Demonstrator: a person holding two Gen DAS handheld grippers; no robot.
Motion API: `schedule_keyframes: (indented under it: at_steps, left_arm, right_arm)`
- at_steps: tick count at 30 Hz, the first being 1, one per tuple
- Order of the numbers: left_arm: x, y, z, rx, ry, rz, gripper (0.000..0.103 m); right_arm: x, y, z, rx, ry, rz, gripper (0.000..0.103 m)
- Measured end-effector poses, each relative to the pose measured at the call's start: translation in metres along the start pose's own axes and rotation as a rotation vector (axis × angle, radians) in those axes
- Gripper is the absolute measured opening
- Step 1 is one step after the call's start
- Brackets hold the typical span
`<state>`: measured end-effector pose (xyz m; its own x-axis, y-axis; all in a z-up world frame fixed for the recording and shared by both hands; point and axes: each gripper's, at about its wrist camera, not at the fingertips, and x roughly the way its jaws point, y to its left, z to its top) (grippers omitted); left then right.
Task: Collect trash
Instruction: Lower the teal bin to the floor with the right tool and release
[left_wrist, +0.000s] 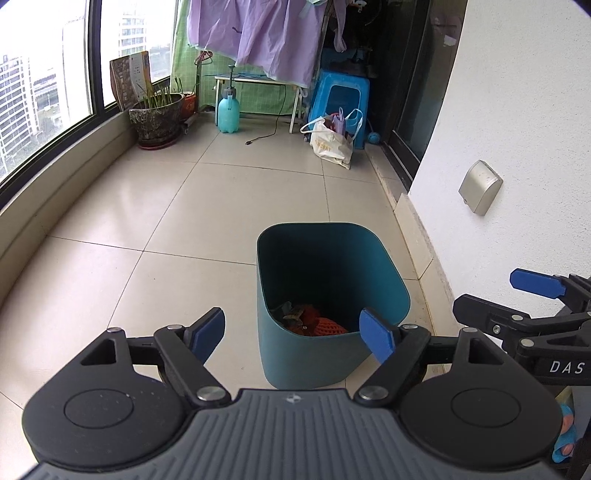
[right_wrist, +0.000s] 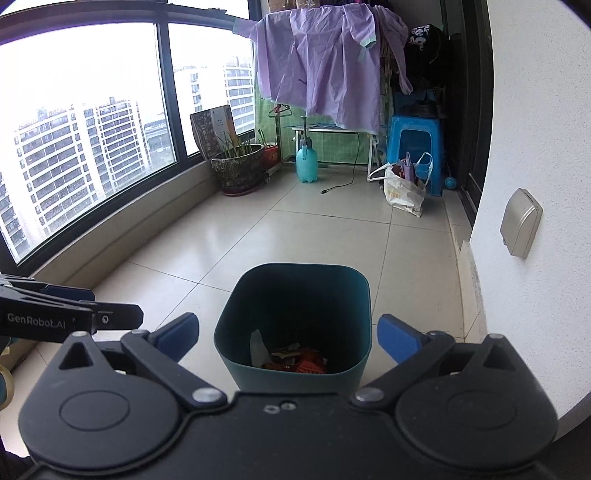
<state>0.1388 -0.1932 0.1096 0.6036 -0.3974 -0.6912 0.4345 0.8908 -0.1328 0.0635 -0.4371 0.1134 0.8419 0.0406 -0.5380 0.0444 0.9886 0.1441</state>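
Note:
A teal trash bin (left_wrist: 295, 365) stands on the tiled floor, also in the right wrist view (right_wrist: 229, 354). Inside lies trash: orange netting (left_wrist: 325, 326), paper and scraps (right_wrist: 291, 356). My left gripper (left_wrist: 293, 334) is open and empty, held above the bin's near rim. My right gripper (right_wrist: 288, 336) is open and empty, also above the near rim. The right gripper shows at the right edge of the left wrist view (left_wrist: 517, 317). The left gripper shows at the left edge of the right wrist view (right_wrist: 74, 317).
A white wall (left_wrist: 517, 129) with a grey socket cover (left_wrist: 480, 186) is on the right. A window ledge (left_wrist: 55, 206) runs along the left. At the far end stand a plant pot (left_wrist: 157, 118), a spray bottle (left_wrist: 228, 112), a blue stool (left_wrist: 341, 92) and a shopping bag (left_wrist: 332, 142).

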Motion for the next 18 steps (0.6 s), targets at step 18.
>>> schedule_keyframes:
  at_steps: [18]
  left_arm:
    - [0.002, 0.006, -0.018, 0.001, 0.003, -0.038, 0.08]
  right_arm:
    - [0.012, 0.022, -0.007, -0.031, 0.017, 0.003, 0.103]
